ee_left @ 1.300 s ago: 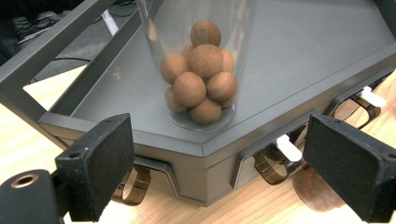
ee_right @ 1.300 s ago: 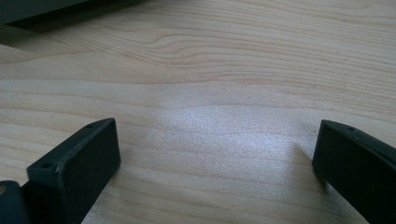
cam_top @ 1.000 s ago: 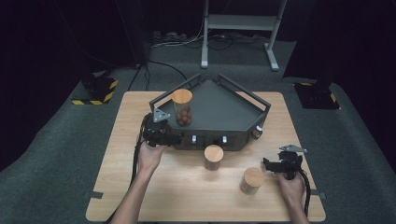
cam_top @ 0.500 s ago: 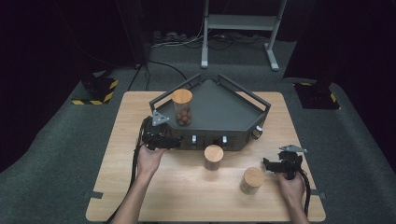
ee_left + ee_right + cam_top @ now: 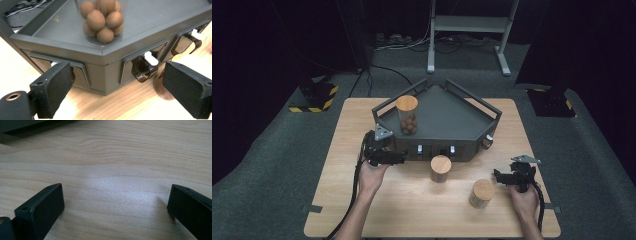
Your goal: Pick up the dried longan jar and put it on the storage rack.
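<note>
Standing on the left part of the dark grey tray (image 5: 447,107), the jar (image 5: 407,114) was a clear cylinder with a flat wooden lid, its lower half packed with round brown balls (image 5: 105,15). In the left tool's own view the jar's base rested on the tray floor just behind the raised front rim, and the balls pressed against the clear wall.

The tray was a five-sided box with a rail along its back edges, and it sat on the far half of the wooden bench (image 5: 347,130). Its front face carried recessed pockets with small white levers (image 5: 150,58).

The left tool (image 5: 384,156) lay low against the tray's left front corner, near the jar but apart from it. Its jaws stood wide apart with nothing between the pads; they framed the tray's front wall and gripped nothing.

The right tool (image 5: 507,176) rested at the right side of the bench, well apart from the tray. Its jaws were also spread wide over bare wood, with nothing held.

Two more jars with wooden lids stood on the bench in front of the tray: the middle jar (image 5: 440,168) just before the front wall, the right jar (image 5: 482,193) nearer the person, just beside the right tool.
</note>
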Tool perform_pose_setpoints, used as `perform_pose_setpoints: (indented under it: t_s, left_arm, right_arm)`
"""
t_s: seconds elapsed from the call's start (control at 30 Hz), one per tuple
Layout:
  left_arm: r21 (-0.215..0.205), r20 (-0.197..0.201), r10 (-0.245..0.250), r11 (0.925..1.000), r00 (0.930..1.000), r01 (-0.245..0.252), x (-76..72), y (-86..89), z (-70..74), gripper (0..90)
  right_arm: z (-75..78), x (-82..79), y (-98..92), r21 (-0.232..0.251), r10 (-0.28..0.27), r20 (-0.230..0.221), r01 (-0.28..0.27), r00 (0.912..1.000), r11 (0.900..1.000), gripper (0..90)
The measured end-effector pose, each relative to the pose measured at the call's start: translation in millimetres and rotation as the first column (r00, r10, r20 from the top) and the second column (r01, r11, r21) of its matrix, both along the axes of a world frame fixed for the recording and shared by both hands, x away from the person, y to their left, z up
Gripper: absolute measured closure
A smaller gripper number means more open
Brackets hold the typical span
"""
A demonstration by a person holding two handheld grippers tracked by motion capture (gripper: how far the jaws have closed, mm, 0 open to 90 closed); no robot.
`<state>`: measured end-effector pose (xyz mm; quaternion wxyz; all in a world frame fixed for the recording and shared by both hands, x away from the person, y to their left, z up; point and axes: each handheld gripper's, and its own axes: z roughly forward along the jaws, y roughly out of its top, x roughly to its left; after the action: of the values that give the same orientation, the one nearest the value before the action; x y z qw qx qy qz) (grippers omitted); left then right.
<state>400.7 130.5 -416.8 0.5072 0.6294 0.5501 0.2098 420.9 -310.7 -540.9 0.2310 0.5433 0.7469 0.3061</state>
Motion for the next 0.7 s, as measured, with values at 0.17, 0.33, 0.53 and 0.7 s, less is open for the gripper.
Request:
perform_pose_setpoints:
  t_s: [0.17,0.33,0.53,0.7]
  left_arm:
    - [-0.003,-0.019,0.005,1.0000,0.9998,-0.005,-1.3,0.2,-9.4,9.0]
    - [0.001,-0.022,0.009,1.0000,0.9997,-0.009,-2.3,0.2,-14.7,9.0]
    - [-0.001,-0.027,0.010,0.9999,0.9996,-0.010,-3.2,0.2,-19.1,9.0]
    - [-0.004,-0.034,0.012,0.9999,0.9993,-0.012,-2.8,0.6,-22.8,9.0]
  right_arm:
    - [0.0,0.0,0.0,0.000,0.000,0.000,0.000,1.0000,1.000,0.4]
    - [0.0,0.0,0.0,0.000,0.000,0.000,0.000,1.0000,1.000,0.4]
    - [0.0,0.0,0.0,0.000,0.000,0.000,0.000,1.0000,1.000,0.4]
    - [0.0,0.0,0.0,0.000,0.000,0.000,0.000,1.0000,1.000,0.4]
